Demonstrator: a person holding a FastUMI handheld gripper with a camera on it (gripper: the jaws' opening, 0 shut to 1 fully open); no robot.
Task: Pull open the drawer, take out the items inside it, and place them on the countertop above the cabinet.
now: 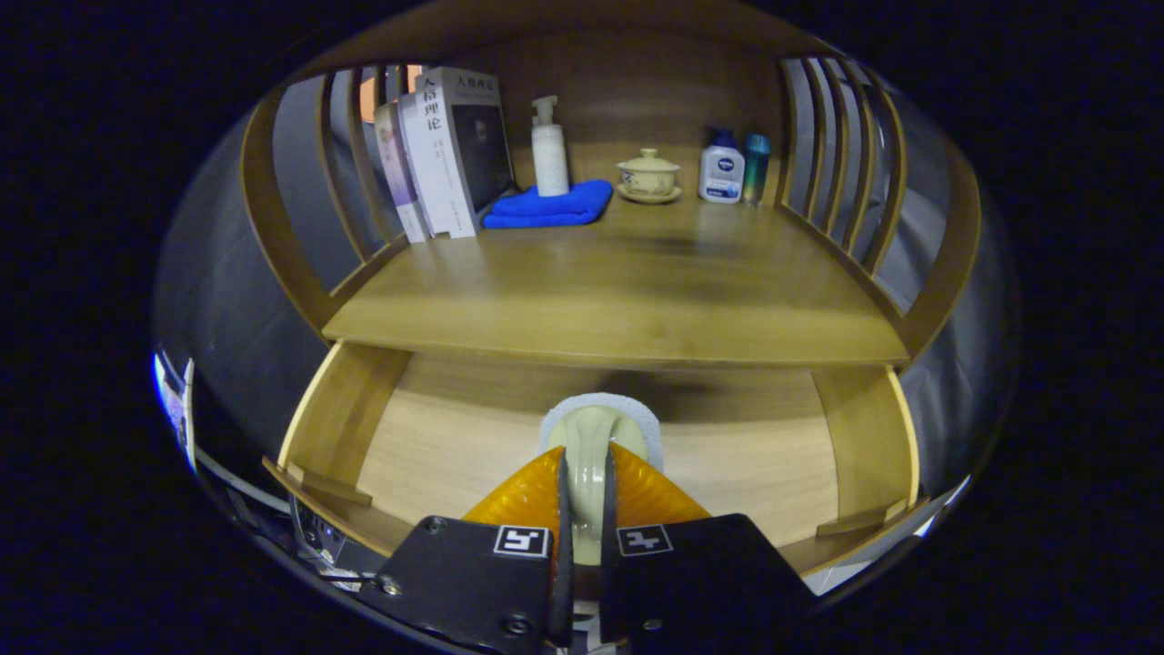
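Observation:
The wooden drawer stands pulled open below the countertop. My gripper is over the drawer's middle, shut on a pale cream item with a white fuzzy rim. Both fingers press on its narrow part, and its rounded head sticks out just ahead of the fingertips. The item hangs above the drawer floor, just in front of and below the countertop's front edge. The drawer floor that shows on either side of the fingers is bare wood; the part under the gripper is hidden.
At the back of the countertop stand leaning books, a folded blue cloth with a white pump bottle on it, a lidded cup on a saucer, a white bottle and a teal bottle. Curved wooden slats fence both sides.

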